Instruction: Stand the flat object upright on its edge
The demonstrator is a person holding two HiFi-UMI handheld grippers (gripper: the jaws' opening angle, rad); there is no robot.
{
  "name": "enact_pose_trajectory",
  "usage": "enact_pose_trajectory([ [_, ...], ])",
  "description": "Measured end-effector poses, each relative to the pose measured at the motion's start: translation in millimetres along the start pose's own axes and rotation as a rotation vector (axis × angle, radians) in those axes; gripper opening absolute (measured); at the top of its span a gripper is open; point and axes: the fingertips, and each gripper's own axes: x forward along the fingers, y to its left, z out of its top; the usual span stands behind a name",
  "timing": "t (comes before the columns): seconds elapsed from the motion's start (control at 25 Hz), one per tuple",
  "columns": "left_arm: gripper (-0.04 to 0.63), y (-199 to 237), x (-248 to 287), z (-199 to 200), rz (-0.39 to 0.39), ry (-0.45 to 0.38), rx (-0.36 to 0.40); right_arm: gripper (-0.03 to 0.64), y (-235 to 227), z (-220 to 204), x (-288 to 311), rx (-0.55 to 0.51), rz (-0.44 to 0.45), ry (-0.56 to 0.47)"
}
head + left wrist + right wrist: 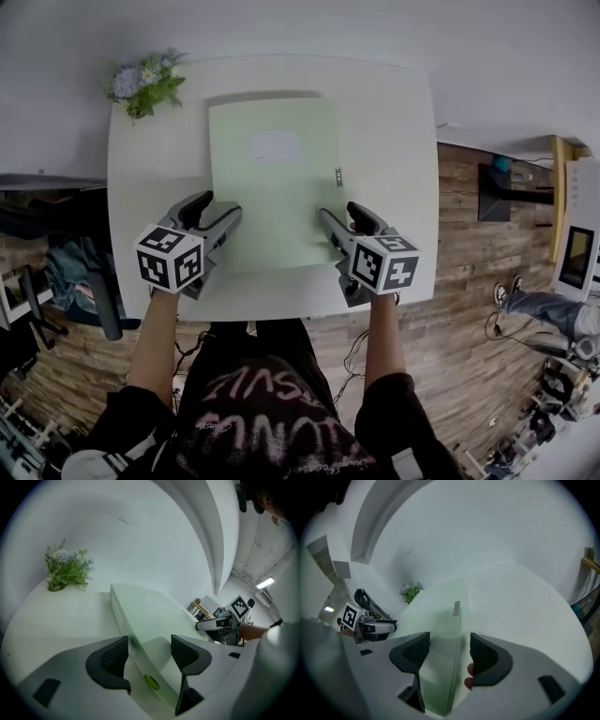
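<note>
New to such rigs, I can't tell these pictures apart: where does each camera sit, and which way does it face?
Head view: on the person's head, looking steeply down at white table and green folder; forearms, left claw, right claw show.
Left gripper view: on the left claw, looking along its open jaws, folder edge between, towards the plant.
Right gripper view: on the right claw, likewise astride the folder's other edge.
Shared: both gripper views show folder, plant and the opposite claw.
</note>
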Motion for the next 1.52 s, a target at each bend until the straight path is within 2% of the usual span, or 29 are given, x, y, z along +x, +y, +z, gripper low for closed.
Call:
enact_pose_trajectory([
  [0.44,0.288,0.0,4.7,-1.7,0.014,0.024,-0.010,0.259,1.4,0.4,3.6,-0.019,0.004,0.061],
  [0.68,0.287,-1.1,3.8,-2.3,0.024,0.030,0.013,0.256,3.7,0.0,4.2,-0.054,-0.023,0.065],
  [1.24,0.279,-3.6,-5.4,9.3,0.053,-0.029,0.092,0.245,12.4,6.6,0.4,-0.106,-0.039,0.016],
  [1.52,0.279,-6.0,-10.8,28.5,0.082,-0.084,0.164,0.244,16.5,22.5,-2.4,-0.148,-0.039,-0.034],
])
